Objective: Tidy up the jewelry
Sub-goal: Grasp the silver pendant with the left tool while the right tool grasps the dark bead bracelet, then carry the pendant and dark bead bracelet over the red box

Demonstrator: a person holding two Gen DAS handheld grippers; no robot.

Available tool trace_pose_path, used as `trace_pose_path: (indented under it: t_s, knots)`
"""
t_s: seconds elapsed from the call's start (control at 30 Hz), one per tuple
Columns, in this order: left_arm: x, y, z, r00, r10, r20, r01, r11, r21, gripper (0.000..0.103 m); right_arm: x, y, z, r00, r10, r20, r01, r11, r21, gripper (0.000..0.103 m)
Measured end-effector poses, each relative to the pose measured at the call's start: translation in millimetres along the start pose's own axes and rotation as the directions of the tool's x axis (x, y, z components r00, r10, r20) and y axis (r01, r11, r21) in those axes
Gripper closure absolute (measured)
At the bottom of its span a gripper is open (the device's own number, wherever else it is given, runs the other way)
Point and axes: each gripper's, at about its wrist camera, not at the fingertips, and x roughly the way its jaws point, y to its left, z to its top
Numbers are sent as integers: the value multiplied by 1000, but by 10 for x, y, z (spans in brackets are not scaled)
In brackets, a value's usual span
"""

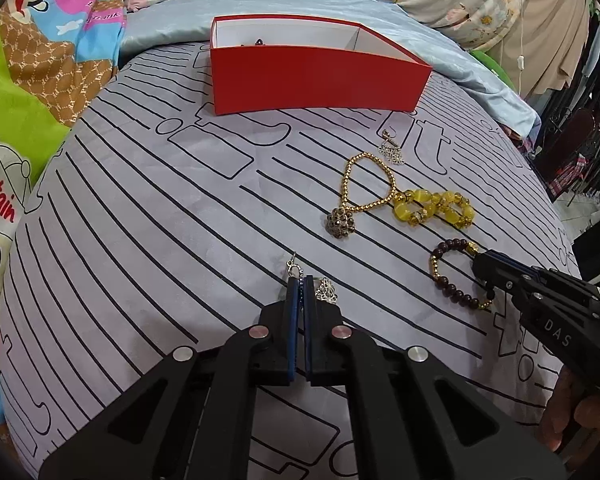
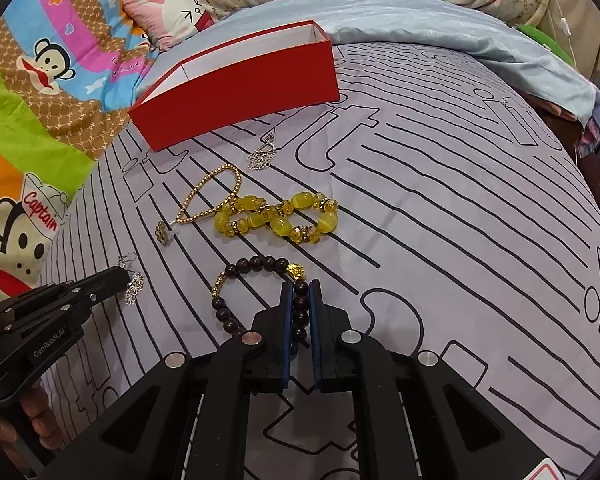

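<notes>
Nearest the lens, the right claw (image 2: 300, 300) has its blue pads closed to a narrow gap on the dark bead bracelet (image 2: 256, 292), gripping a run of beads just below its gold charm; the rest of the loop lies on the striped bed sheet (image 2: 460, 240). At near left, the left claw (image 1: 299, 292) is almost fully closed on the hook end of a silver earring (image 1: 327, 290), whose filigree drop lies beside the pads. Whether either piece is lifted clear of the sheet cannot be told. Farther off lie the yellow bead bracelet (image 2: 276, 218), touching the gold bead bracelet (image 2: 208, 200), and a second silver earring (image 2: 262, 156) just short of the red box (image 2: 236, 92), which stands open at the far side with a small dark item inside. Recommended: raise both claws straight up and slowly so the hanging loop does not snag, carry over the box wall, and release only once well inside.
</notes>
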Motion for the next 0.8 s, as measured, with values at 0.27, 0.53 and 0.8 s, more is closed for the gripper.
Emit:
trace_pose_path:
  t_s: [0.27, 0.53, 0.8]
  knots:
    - [-143, 5, 43, 999, -24, 28, 24, 1000, -1, 102, -196, 48, 65, 999, 18, 48, -17, 1000, -4, 96]
    - [-276, -3, 115, 997, -46, 55, 46, 999, -2, 102, -453, 86, 199, 993, 40, 113, -39, 999, -12, 96]
    - [-379, 13, 246, 995, -47, 87, 48, 999, -2, 102, -605, 85, 349, 986, 46, 158, -43, 999, -23, 96]
